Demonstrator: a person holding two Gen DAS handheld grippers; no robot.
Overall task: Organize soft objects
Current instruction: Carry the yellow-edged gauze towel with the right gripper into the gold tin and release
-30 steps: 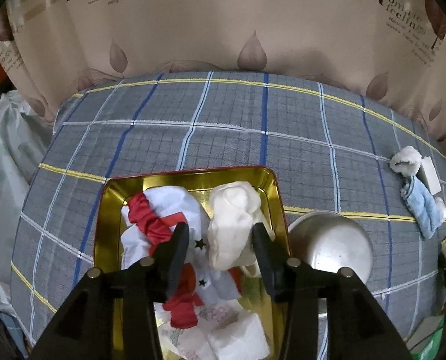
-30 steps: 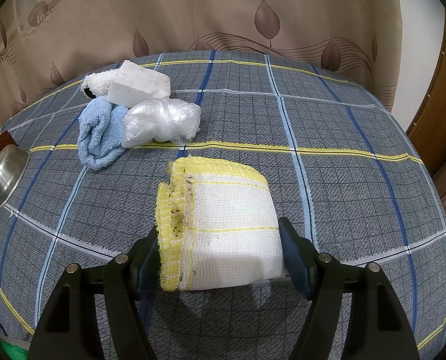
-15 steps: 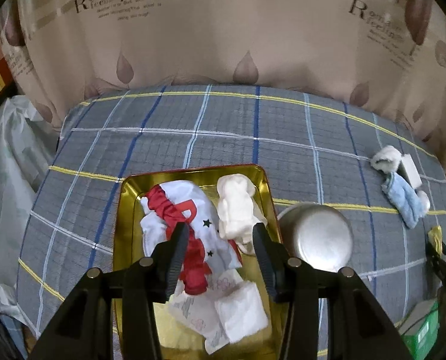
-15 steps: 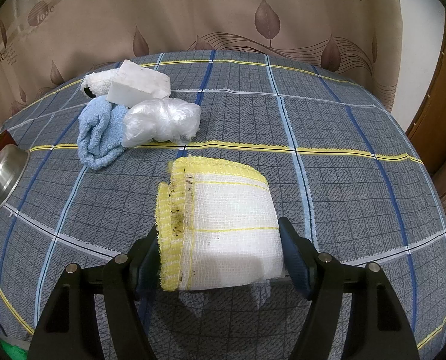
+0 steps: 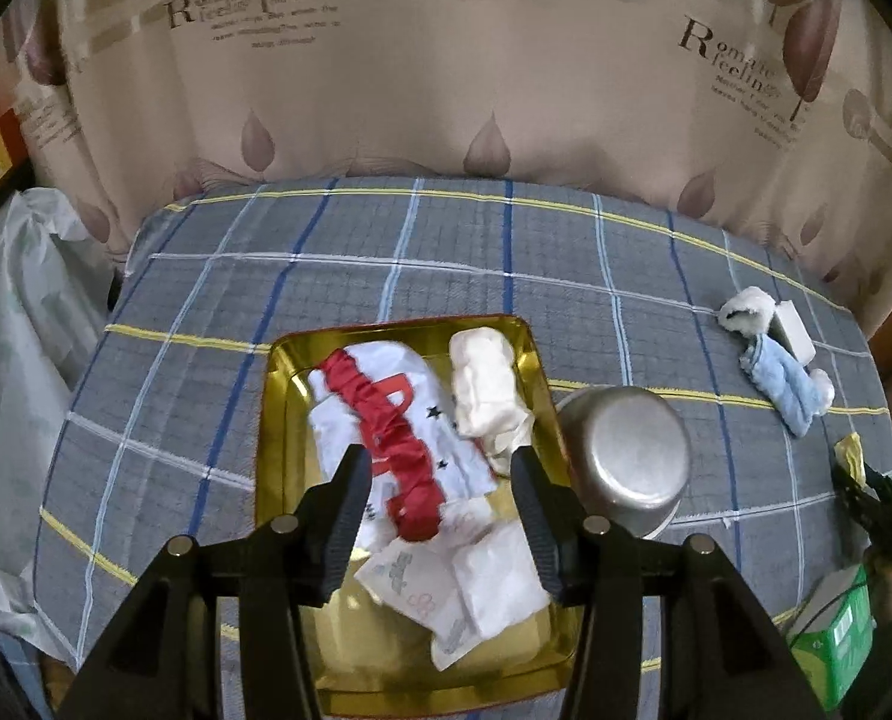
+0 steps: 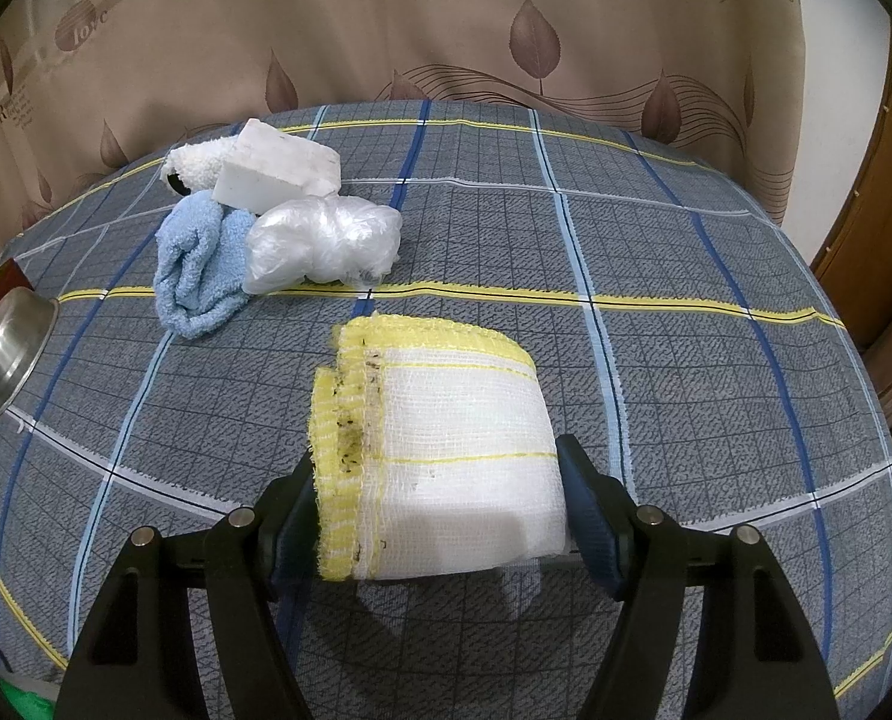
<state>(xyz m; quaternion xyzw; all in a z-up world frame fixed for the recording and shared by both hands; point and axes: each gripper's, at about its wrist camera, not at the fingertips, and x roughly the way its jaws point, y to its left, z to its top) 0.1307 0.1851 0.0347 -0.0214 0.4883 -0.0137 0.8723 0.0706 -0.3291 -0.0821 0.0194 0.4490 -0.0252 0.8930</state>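
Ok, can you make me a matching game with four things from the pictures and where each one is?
Things:
1. cream rolled cloth
2. yellow-edged gauze cloth
3. steel bowl
4. blue towel

Places:
A. upside down beside the gold tray
B. inside the gold tray
C. between the right gripper fingers
D. next to the clear plastic bag

Pairs: 1-B, 2-C, 3-A, 4-D

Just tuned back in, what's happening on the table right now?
A person is sorting soft items with two handheld grippers. The left gripper hangs open above the gold tray, its jaws having just been opening with nothing between them; the cream cloth roll lies in the tray beside the red-and-white garment. The right gripper straddles the folded yellow-edged gauze cloth on the plaid tablecloth. A blue towel waits.
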